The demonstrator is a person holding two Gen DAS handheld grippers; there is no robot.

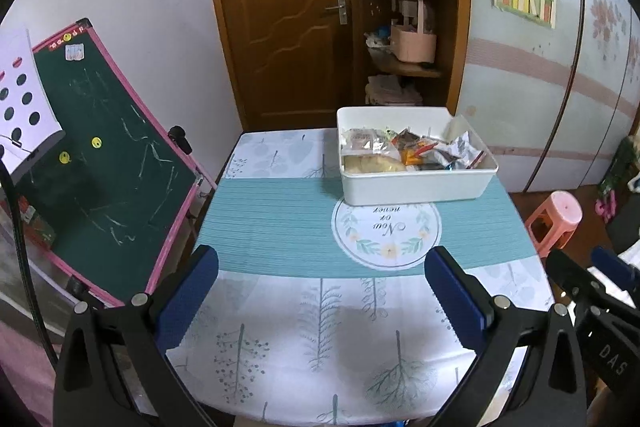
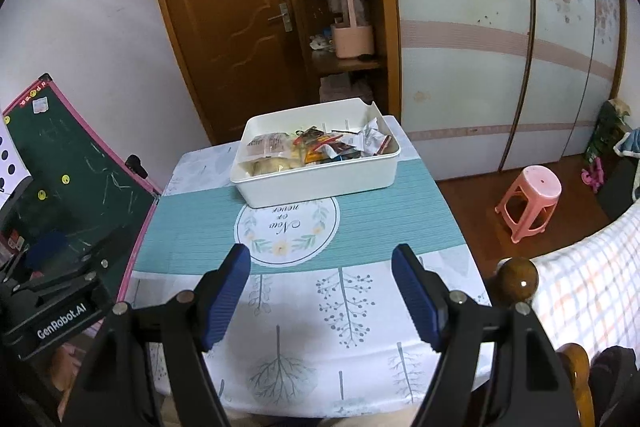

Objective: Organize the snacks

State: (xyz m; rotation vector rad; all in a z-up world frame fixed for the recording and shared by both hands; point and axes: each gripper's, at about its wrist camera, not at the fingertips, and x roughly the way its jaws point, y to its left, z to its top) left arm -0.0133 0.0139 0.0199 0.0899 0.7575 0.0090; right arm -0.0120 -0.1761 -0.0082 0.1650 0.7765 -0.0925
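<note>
Right wrist: snacks (image 2: 320, 145) in bin (image 2: 320, 183)

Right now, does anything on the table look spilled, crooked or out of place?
Nothing has spilled. The snack packets lie jumbled inside the white bin, which sits slightly askew to the tablecloth's teal band and overlaps the round emblem. No packets lie on the cloth.

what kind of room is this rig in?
Looks like a lived-in home room, probably a bedroom: a wardrobe with sliding floral doors, a child's chalkboard easel, a pink plastic stool, and a cloth-covered table holding the snack bin.
</note>
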